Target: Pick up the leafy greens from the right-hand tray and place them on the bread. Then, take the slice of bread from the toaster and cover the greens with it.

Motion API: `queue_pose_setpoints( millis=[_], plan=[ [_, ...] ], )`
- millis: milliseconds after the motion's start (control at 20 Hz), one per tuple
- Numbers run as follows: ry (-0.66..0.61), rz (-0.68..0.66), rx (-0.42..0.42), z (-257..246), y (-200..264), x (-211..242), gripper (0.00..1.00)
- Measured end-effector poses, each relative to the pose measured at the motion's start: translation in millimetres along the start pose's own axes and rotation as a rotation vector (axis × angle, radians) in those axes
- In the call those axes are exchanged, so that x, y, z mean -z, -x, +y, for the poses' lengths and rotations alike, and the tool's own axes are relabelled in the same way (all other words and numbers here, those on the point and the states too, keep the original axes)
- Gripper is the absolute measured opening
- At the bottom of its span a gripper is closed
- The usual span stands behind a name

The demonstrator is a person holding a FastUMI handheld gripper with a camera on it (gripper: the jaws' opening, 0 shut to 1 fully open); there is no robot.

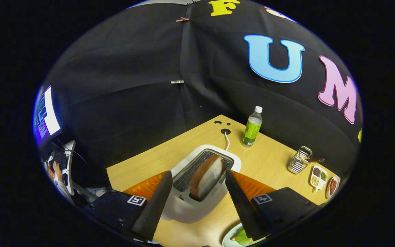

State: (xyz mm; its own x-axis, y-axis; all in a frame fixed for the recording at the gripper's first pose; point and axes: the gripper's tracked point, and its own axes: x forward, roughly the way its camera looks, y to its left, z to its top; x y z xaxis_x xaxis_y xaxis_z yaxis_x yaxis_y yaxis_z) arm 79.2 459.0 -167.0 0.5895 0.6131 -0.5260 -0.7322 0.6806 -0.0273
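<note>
The gripper (195, 192) is hovering with its jaws spread wide open, holding nothing. Between them the white toaster (202, 181) is sitting on the wooden surface (156, 157), and the slice of bread (207, 176) is standing up out of its slot — touched by neither finger. The leafy greens (242, 237) are lying on a plate (227, 238) just beside the right finger's base.

Gripper camera, high and close over the toaster (202, 183).
It looks forward and down along its open fingers (153, 209) across the table (149, 156) toward the far wall.
</note>
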Motion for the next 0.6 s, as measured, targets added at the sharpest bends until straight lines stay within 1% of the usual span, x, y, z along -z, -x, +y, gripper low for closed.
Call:
queue_pose_setpoints(
  millis=[250,400,500,550,600],
  plan=[
    [0.001,0.037,0.071,-12.1,-31.0,12.3,0.97],
    [-0.012,0.047,0.082,-11.8,-41.1,14.9,0.97],
    [-0.009,0.042,0.089,-11.8,-40.9,14.9,0.87],
    [-0.001,0.040,0.094,-11.8,-41.6,14.6,0.72],
    [0.006,0.042,0.095,-10.4,-43.5,16.0,0.65]
  ],
)
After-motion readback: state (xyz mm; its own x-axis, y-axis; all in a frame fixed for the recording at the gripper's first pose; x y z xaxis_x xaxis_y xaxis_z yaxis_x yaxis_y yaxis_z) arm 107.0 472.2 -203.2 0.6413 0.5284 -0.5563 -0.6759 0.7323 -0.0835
